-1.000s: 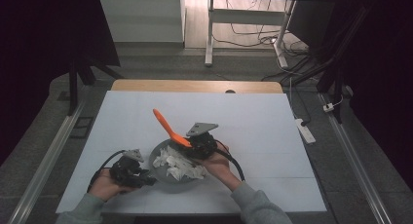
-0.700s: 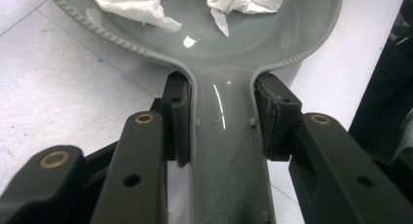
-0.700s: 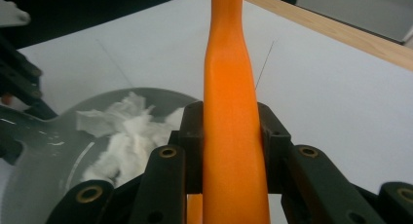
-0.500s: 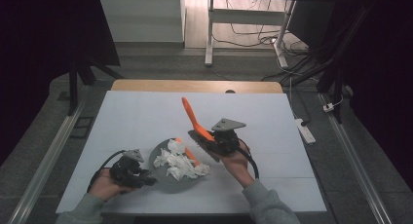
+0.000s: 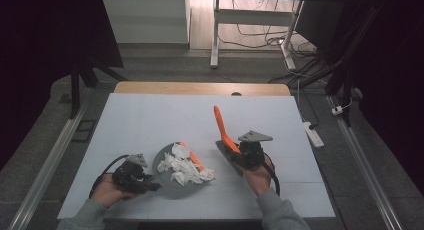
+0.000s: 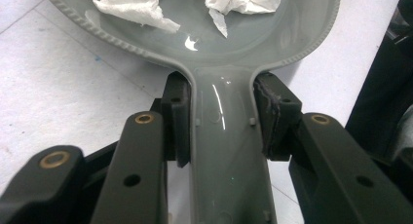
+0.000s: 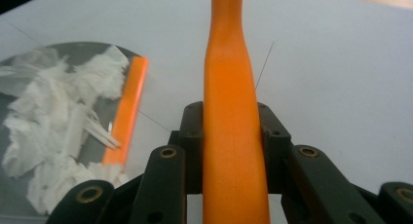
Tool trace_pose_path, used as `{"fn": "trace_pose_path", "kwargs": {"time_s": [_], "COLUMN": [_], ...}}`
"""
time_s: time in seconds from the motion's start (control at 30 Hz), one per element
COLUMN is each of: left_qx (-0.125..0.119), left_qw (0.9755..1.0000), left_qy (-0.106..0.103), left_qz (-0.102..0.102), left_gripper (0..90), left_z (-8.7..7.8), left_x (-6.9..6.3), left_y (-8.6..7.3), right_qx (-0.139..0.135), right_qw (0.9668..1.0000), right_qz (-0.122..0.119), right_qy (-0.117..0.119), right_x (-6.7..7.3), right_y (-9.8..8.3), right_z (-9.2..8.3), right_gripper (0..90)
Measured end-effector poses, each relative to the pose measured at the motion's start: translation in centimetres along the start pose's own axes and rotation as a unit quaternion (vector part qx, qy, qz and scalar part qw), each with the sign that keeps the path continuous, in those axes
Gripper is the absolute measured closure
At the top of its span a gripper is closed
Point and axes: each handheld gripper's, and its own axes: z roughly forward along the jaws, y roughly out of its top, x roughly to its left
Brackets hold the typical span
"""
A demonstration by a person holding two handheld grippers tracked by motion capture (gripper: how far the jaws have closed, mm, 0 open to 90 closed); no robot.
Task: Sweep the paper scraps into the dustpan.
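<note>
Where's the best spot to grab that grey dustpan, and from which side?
Grip the grey dustpan by its flat handle, coming from the handle end near the person, fingers across its narrow width. The pan holds crumpled tissue, so keep it level.

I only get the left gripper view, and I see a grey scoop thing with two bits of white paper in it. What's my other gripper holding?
Observer: The right gripper is shut on an orange handle, off to the right of the dustpan.
Operator: Is there more paper than my two bits?
Observer: Yes, a whole heap of white paper scraps lies in the pan.
Operator: Is anything else orange?
Observer: An orange strip runs along the pan's edge on the side toward the right gripper, right beside the scraps.
</note>
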Motion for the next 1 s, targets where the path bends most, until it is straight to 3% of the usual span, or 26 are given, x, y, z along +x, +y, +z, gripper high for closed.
{"fn": "trace_pose_path", "kwargs": {"time_s": [0.23, 0.5, 0.67, 0.8, 1.0], "left_qx": [0.005, 0.006, 0.008, 0.008, 0.009], "left_qw": [1.0, 0.9999, 0.9999, 0.9999, 0.9999], "left_qy": [-0.003, -0.003, -0.004, -0.005, -0.004], "left_qz": [0.007, 0.009, 0.01, 0.01, 0.012], "left_gripper": [61.3, 61.3, 61.3, 61.3, 61.3], "left_z": [0.5, 0.6, 0.8, 0.8, 0.9], "left_x": [-0.8, -0.9, -1.1, -1.1, -1.0], "left_y": [0.3, 0.5, 0.6, 0.6, 0.6], "right_qx": [0.019, 0.032, 0.035, 0.032, 0.022], "right_qw": [0.9998, 0.9992, 0.9986, 0.9978, 0.9947], "right_qz": [0.002, -0.02, -0.021, -0.007, -0.035], "right_qy": [-0.004, 0.014, 0.034, 0.058, 0.094], "right_x": [0.7, 3.3, 4.9, 6.3, 9.3], "right_y": [-0.4, 0.1, 0.5, 0.9, 1.9], "right_z": [1.0, 2.7, 3.5, 4.1, 4.4], "right_gripper": [70.1, 70.1, 70.1, 70.1, 70.1]}}
